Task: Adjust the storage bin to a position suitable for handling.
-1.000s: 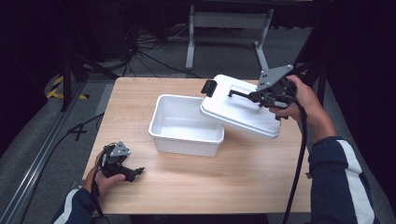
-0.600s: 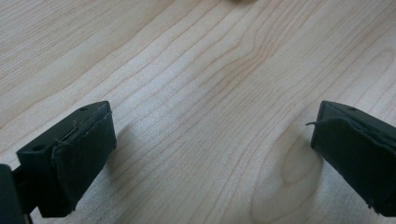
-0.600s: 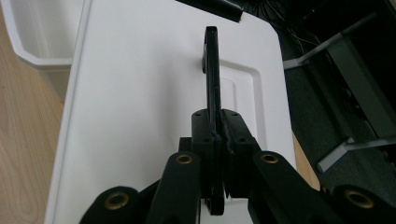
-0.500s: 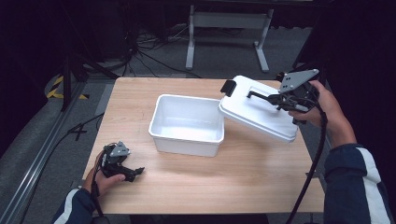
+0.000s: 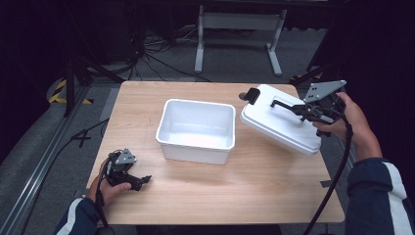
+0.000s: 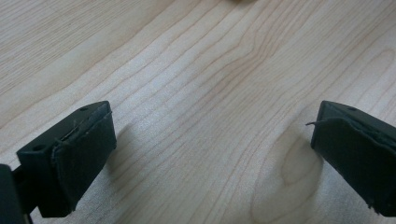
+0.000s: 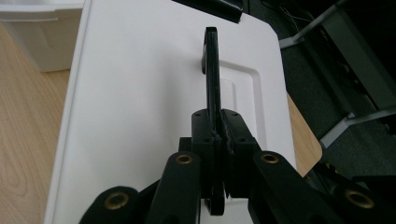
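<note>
High view: light wood table (image 5: 254, 196), open white plastic bin (image 5: 196, 130) near its middle, no lid on it. White lid (image 5: 279, 122) sits to the right of the bin, tilted, lifted off the table, near the right table edge; apart from the bin. Black latch (image 5: 252, 95) on the lid's far left corner. Right tool (image 5: 299, 108) pinches the lid's black handle (image 5: 283, 104), right hand (image 5: 353, 122) behind it, grey three-cornered plate on top, cable hanging down past the table edge. Left tool (image 5: 142, 181) rests low at the table's near left corner, held by the left hand (image 5: 108, 188), well apart from the bin. Dark floor with cables and a metal stand behind the table.

Left gripper view: left tool (image 6: 210, 154) spread wide, two black pads at the frame sides, bare wood grain table (image 6: 205, 93) between them, nothing gripped.

Right gripper view: right tool (image 7: 219, 135) closed tight on the thin black handle (image 7: 212, 70), which runs edge-on up from between the jaws. White lid (image 7: 140, 116) beneath it, raised rectangular panel around the handle. Black latch (image 7: 210, 7) at the far edge. Corner of the bin (image 7: 37, 32) at upper left, table (image 7: 23, 149) wood at left under the lid.
</note>
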